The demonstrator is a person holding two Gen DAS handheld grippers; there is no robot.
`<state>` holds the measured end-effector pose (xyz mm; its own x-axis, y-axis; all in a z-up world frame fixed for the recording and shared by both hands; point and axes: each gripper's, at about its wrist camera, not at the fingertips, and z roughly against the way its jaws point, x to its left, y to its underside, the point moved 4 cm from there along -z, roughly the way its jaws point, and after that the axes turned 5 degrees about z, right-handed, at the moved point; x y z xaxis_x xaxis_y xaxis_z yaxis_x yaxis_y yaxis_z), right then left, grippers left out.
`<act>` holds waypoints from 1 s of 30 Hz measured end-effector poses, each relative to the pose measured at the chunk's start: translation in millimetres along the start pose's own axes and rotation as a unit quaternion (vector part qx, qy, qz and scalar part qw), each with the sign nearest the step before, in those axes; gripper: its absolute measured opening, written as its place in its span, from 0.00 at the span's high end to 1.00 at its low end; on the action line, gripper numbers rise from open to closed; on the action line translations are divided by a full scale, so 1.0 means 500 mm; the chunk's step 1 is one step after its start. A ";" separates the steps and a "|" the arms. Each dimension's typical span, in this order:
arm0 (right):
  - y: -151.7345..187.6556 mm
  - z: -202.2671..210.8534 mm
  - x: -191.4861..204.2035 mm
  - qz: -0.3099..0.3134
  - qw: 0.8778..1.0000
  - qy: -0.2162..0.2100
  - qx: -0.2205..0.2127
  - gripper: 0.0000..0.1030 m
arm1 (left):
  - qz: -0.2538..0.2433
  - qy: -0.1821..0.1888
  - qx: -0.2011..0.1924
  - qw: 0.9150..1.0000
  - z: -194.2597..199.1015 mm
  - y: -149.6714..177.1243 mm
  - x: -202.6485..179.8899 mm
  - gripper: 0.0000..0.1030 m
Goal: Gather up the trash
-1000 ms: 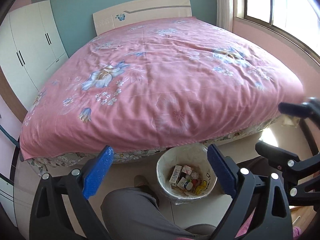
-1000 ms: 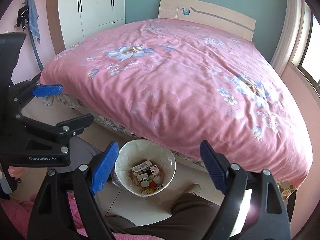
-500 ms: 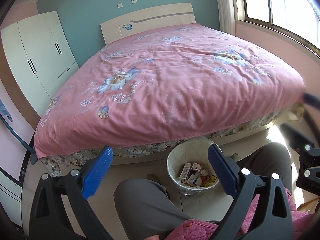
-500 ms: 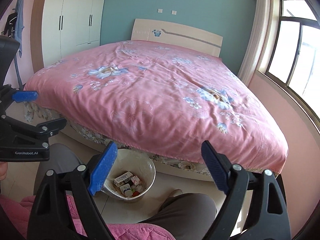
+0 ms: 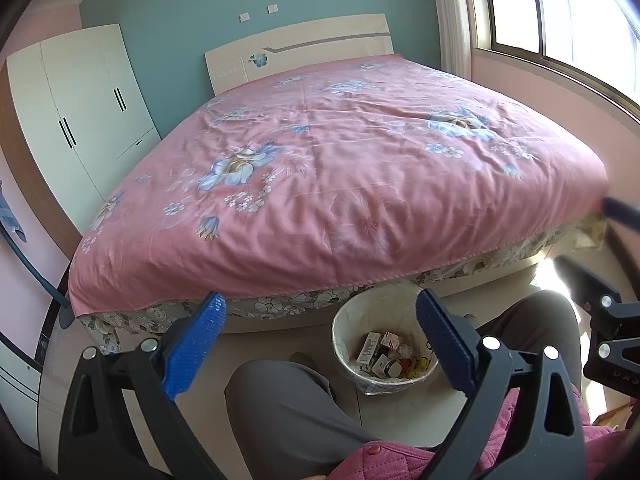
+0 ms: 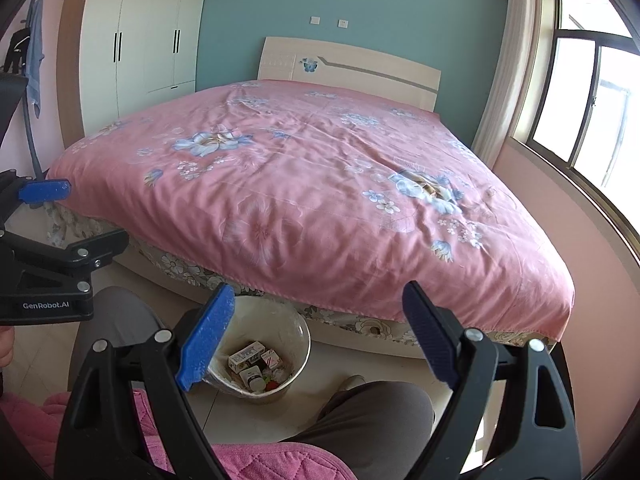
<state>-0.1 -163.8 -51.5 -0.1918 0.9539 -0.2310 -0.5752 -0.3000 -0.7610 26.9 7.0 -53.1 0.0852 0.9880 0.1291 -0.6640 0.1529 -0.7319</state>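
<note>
Right now both are spread wide w/ nothing held: left hand-held gripper [image 5: 320,340], right hand-held gripper [image 6: 318,336]. Trash bin [image 5: 344,330] sits on the floor, below and just past both sets of fingertips, approx between them, boxes + bottles inside. Beyond it, the bed [image 6: 304,184] shows no loose trash; neither side is clearly nearer.

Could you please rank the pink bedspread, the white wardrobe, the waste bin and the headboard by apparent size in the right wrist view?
1. pink bedspread, by far the largest.
2. white wardrobe.
3. headboard.
4. waste bin, smallest, though it is nearest and partly hidden by the tongs.
</note>
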 end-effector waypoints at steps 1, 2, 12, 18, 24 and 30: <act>0.000 0.000 0.001 0.001 1.000 0.001 0.001 0.18 | 0.001 0.000 0.000 1.000 -0.001 0.000 0.000 0.05; 0.000 0.001 0.002 0.000 1.000 0.000 0.001 0.18 | 0.000 0.001 0.000 1.000 0.000 0.000 0.000 0.05; -0.001 0.000 0.003 0.001 1.000 -0.001 0.005 0.18 | 0.005 0.003 0.005 1.000 -0.002 0.003 0.002 0.05; -0.001 -0.001 0.003 0.001 1.000 -0.002 0.004 0.18 | 0.005 0.008 0.008 1.000 -0.004 0.008 -0.002 0.05; 0.000 -0.004 0.002 0.000 1.000 -0.004 0.006 0.18 | 0.000 0.013 0.004 1.000 0.000 0.008 -0.010 0.05; 0.002 -0.007 0.003 -0.002 1.000 -0.008 0.008 0.18 | 0.000 0.043 0.019 0.999 -0.007 0.014 -0.018 0.05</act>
<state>1.7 -162.7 -54.6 -0.2012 0.9549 -0.2185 -0.5893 -0.2961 -0.7517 24.1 -0.9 -61.7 0.1464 0.9867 0.0699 -0.6922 0.1527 -0.7054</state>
